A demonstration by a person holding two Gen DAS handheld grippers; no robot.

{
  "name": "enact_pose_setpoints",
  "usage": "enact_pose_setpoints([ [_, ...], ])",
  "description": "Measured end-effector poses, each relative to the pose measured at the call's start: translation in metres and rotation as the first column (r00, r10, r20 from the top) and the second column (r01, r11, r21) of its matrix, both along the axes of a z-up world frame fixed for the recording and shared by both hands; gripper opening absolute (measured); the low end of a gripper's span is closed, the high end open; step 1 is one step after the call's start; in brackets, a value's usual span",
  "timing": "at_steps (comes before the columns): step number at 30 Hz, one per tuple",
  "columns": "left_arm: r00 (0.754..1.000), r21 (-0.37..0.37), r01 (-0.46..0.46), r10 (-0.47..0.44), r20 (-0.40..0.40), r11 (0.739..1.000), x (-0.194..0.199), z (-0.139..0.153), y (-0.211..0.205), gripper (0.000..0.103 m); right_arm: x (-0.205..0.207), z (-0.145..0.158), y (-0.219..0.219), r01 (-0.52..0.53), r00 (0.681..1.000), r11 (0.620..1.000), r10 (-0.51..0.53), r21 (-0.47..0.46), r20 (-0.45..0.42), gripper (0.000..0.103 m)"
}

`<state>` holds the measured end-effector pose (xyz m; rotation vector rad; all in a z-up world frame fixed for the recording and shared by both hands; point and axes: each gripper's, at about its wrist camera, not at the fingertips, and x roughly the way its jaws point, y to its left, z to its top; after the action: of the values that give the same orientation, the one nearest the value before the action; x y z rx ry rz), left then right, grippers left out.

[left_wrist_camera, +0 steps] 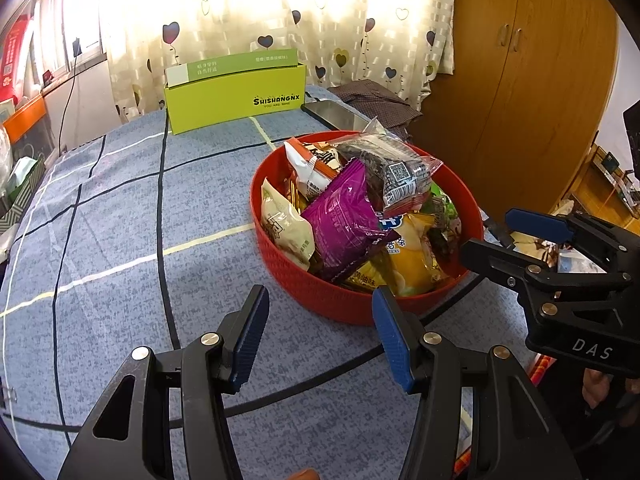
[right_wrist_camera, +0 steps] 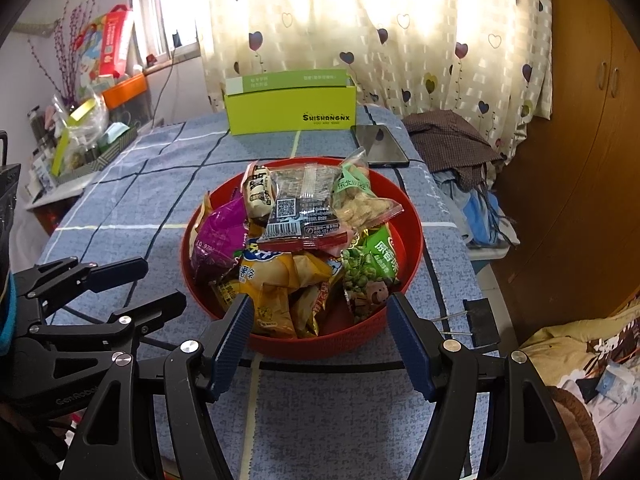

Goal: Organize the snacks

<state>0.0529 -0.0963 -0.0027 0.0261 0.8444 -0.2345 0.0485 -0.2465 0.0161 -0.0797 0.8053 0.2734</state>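
On the blue checked tablecloth (right_wrist_camera: 120, 208), a red round basket (right_wrist_camera: 412, 240) stood heaped with snack packets, near the table's right edge. Topmost lay a clear packet of dark seeds with a QR code (right_wrist_camera: 298, 210); at its 9 o'clock a purple packet (right_wrist_camera: 218, 236), at its 3 o'clock a clear bag of peanuts (right_wrist_camera: 362, 200), at 5 o'clock a green pea packet (right_wrist_camera: 372, 268), at 6 o'clock yellow crisp bags (right_wrist_camera: 276, 280).

At 12 o'clock from the basket, well apart, stood an open lime-green box (right_wrist_camera: 290, 114); a black phone (right_wrist_camera: 380, 144) lay just right of it.

Left gripper (left_wrist_camera: 320, 332) hovered over the cloth at the basket's 7 o'clock, jaws spread, nothing between them. Right gripper (right_wrist_camera: 318, 340) hovered at the basket's near rim, jaws likewise apart and empty.
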Motion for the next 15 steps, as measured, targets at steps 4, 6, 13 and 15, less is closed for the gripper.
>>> enact_pose_setpoints([
  [4, 1.000, -0.001, 0.002, -0.002, 0.001, 1.000, -0.0002, 0.0000, -0.0007, 0.055, 0.0002, 0.0003, -0.0008, -0.003, 1.000, 1.000, 0.003, 0.003, -0.001, 0.068],
  [6, 1.000, 0.002, 0.001, -0.001, 0.002, 1.000, -0.0004, 0.0000, -0.0014, 0.055, 0.0012, 0.0010, -0.0013, -0.002, 1.000, 1.000, 0.002, 0.002, 0.003, 0.068],
  [13, 1.000, -0.002, -0.006, 0.006, 0.006, 1.000, -0.0016, 0.0006, -0.0009, 0.055, 0.0006, 0.0015, -0.0023, 0.001, 1.000, 1.000, -0.001, 0.001, 0.004, 0.068],
  [15, 1.000, -0.004, -0.009, 0.009, 0.007, 1.000, -0.0016, 0.0007, -0.0002, 0.055, 0.0003, 0.0019, -0.0027, -0.001, 1.000, 1.000, 0.001, 0.003, 0.006, 0.068],
])
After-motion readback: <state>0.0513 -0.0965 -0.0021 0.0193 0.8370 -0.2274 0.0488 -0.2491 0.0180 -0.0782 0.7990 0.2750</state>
